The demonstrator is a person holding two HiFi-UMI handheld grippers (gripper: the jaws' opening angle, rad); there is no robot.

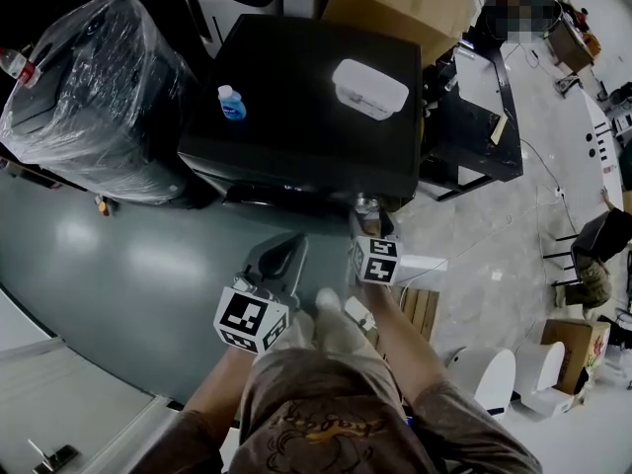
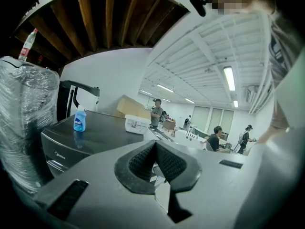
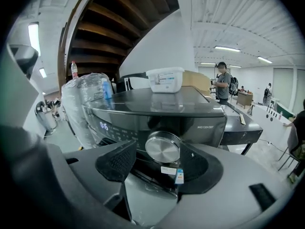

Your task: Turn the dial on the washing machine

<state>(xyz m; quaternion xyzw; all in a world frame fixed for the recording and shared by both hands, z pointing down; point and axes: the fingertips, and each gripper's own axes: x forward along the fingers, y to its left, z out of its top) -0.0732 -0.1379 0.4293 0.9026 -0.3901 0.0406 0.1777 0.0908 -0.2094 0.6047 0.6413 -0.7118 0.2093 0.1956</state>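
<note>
Dial (image 3: pixel 163 147) sits silver and round at the right end of the washer's (image 1: pixel 306 97) dark front panel, between the right gripper's (image 3: pixel 161 162) fingers, which are spread wide on either side of it and not clamped. Left gripper (image 2: pixel 155 149) hangs back from the washer, its fingers closed tip to tip on nothing. On the lid stand a blue bottle (image 1: pixel 231 103) and a white box (image 1: pixel 369 88), well apart. Left of the washer is a plastic-wrapped bulk (image 1: pixel 94 97)

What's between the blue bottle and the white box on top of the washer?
Nothing; the head view shows only bare black washer top between the blue bottle and the white box.
</note>
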